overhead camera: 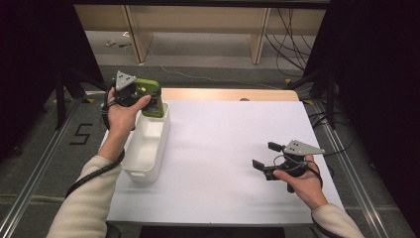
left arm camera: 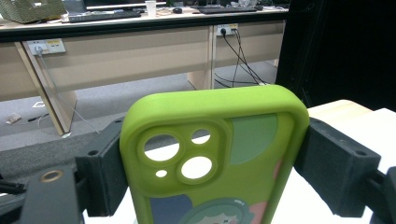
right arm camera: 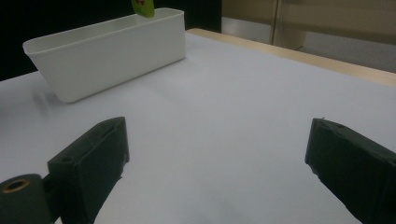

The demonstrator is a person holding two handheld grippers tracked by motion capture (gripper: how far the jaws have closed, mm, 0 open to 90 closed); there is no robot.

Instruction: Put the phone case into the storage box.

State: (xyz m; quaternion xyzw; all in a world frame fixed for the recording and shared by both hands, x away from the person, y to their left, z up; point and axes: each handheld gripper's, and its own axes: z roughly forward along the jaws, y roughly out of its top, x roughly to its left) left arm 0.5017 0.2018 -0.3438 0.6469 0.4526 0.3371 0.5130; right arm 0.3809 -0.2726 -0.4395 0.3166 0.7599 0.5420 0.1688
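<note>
The left tool, held in a person's left hand, is clenched on a green phone case, its two black jaws pressing the case's long edges. In the left gripper view the phone case stands upright between those jaws, camera cut-outs at the upper left of its back and a cartoon print low on it. Directly under the tool and the case lies the far end of a white bin; the case's lower end sits at about the bin's rim, though whether it touches the bin cannot be told.

Well apart, across the white surface, the right tool rests in the person's right hand with its jaws spread wide and nothing between them. In the right gripper view these jaws frame bare surface, with the white bin farther ahead to their left and a sliver of the green case above the bin's far rim. Cream sleeves cover both forearms. Beyond the surface's far edge stands a wooden desk with cables hanging beneath.
</note>
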